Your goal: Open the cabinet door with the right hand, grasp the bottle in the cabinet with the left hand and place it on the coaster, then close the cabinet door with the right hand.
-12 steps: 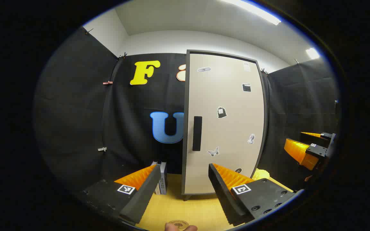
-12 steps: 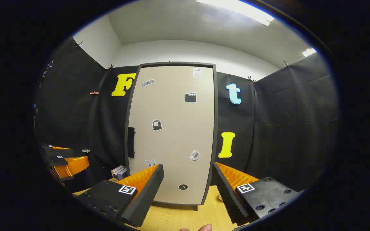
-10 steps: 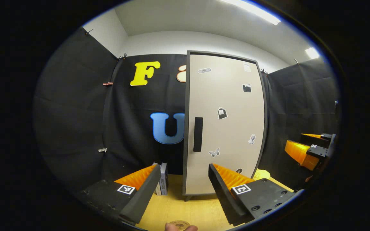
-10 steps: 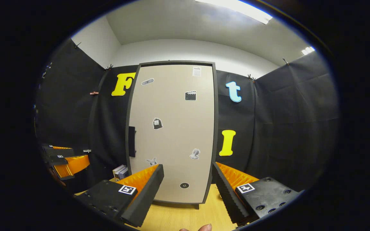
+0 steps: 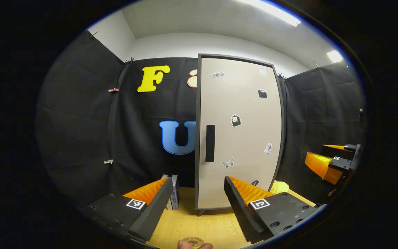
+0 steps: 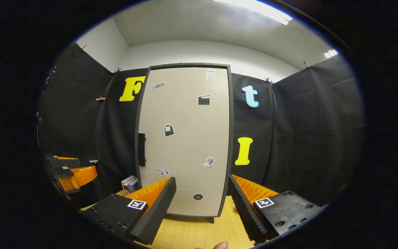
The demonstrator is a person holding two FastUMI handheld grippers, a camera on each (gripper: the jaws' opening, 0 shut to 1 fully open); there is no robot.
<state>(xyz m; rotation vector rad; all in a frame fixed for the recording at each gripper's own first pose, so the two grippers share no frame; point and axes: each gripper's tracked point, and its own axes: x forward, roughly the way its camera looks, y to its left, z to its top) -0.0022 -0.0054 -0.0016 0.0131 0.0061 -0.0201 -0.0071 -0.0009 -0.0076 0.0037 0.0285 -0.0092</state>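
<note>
A tall beige cabinet [image 5: 238,138] with a dark frame stands on the wooden table, its door shut and dotted with small stickers. Its black handle [image 5: 210,143] runs down the door's left edge, also seen as the handle [image 6: 141,149] in the right gripper view. My left gripper [image 5: 196,204] is open, well short of the cabinet [image 6: 185,138]. My right gripper [image 6: 201,204] is open too, facing the door from a distance, and appears at the far right as the right gripper [image 5: 330,162]. A round coaster [image 5: 192,241] lies at the bottom edge, a fingertip beside it. The bottle is hidden.
Some small books [image 5: 173,193] stand on the table [image 5: 206,228] left of the cabinet, also seen as books [image 6: 130,185]. A yellow object [image 5: 279,187] sits by the cabinet's right foot. Black cloth walls close the booth on three sides.
Both views have shifted only slightly; the cabinet sits a little to the left in the left gripper view. Both grippers stay open and nothing was touched.
</note>
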